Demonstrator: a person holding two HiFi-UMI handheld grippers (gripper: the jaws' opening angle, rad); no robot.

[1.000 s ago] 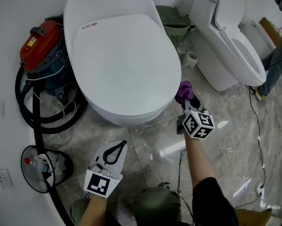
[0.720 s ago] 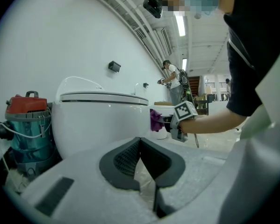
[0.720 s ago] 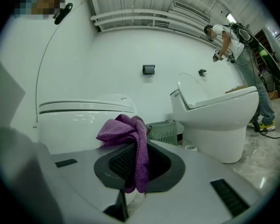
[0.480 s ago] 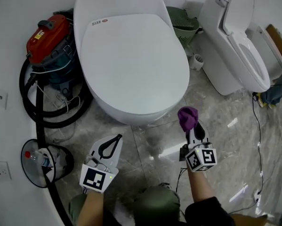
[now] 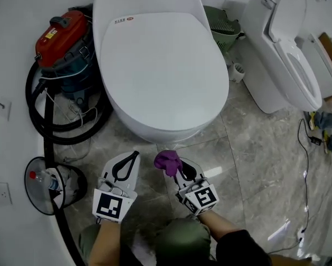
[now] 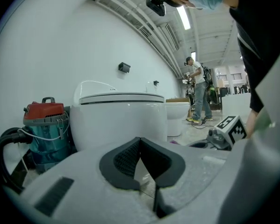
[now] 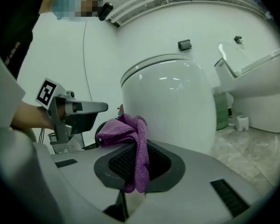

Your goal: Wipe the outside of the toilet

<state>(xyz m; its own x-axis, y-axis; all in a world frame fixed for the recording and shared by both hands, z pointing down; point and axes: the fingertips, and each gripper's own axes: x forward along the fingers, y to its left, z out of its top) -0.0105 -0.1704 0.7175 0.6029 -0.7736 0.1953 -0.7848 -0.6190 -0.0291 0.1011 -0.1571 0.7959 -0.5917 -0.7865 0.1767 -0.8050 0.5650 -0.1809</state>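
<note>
While its lid lies shut, toilet [image 5: 160, 65] gleams white | right gripper [image 5: 178, 168] jaws pinch purple cloth [image 5: 167, 160] | left gripper [image 5: 134, 155] jaws together

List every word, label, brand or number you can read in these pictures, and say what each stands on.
No text here reads as words.
Red-and-white sticker on the toilet lid: too small to read.
Yellow label on the red vacuum cleaner: blurred, unreadable.
Marker cubes on the left gripper and right gripper: black-and-white patterns, no letters.
</note>
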